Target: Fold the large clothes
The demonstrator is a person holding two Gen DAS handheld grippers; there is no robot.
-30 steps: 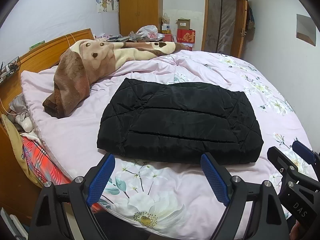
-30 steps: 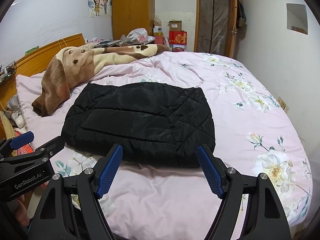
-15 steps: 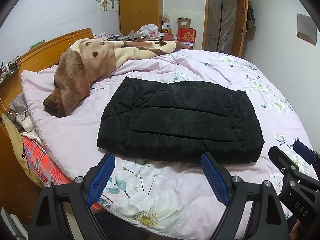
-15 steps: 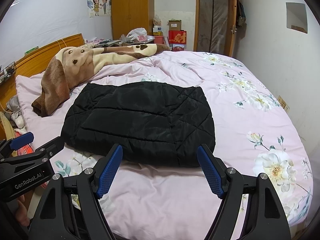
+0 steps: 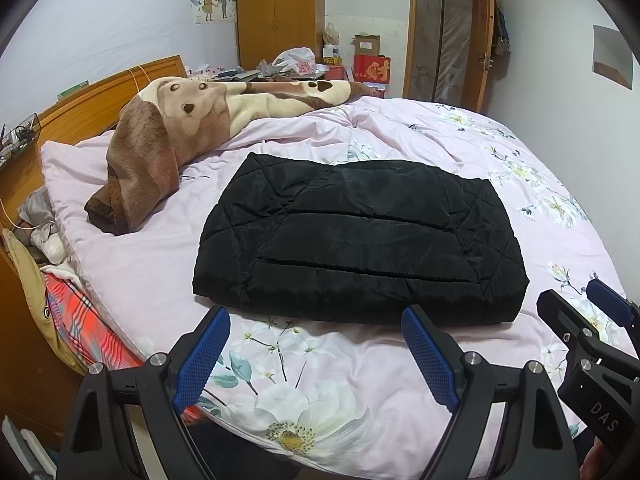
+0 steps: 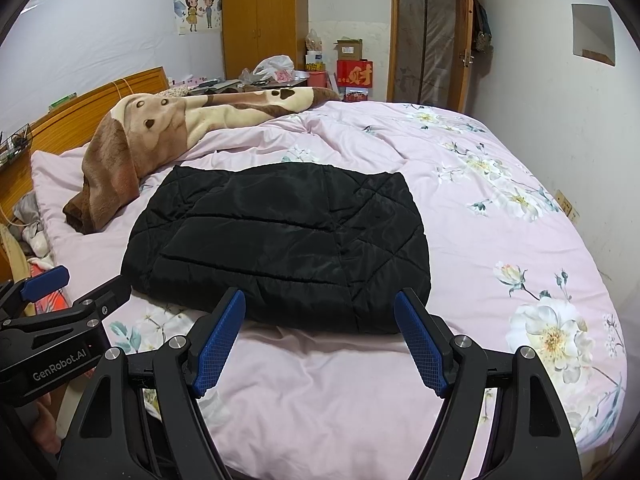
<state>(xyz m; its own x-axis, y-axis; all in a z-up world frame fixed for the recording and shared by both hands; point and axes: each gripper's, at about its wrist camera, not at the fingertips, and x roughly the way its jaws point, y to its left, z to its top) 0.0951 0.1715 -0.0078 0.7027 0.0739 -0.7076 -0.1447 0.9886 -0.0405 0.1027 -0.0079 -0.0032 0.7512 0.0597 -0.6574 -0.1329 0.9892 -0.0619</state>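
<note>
A black quilted jacket (image 5: 356, 236) lies folded into a flat rectangle on the pink floral bedspread (image 5: 320, 380); it also shows in the right wrist view (image 6: 280, 248). My left gripper (image 5: 316, 320) is open and empty, held just short of the jacket's near edge. My right gripper (image 6: 320, 304) is open and empty, also just before the near edge, toward the jacket's right half. Each gripper shows at the side of the other's view: the right gripper (image 5: 576, 316) and the left gripper (image 6: 80, 292).
A brown and cream dog-print blanket (image 5: 180, 136) lies bunched at the head of the bed. A wooden headboard (image 5: 80, 108) runs along the left. Loose clothes (image 5: 60, 300) sit beside the bed's left edge. A wardrobe (image 6: 264, 20), boxes and a door stand behind.
</note>
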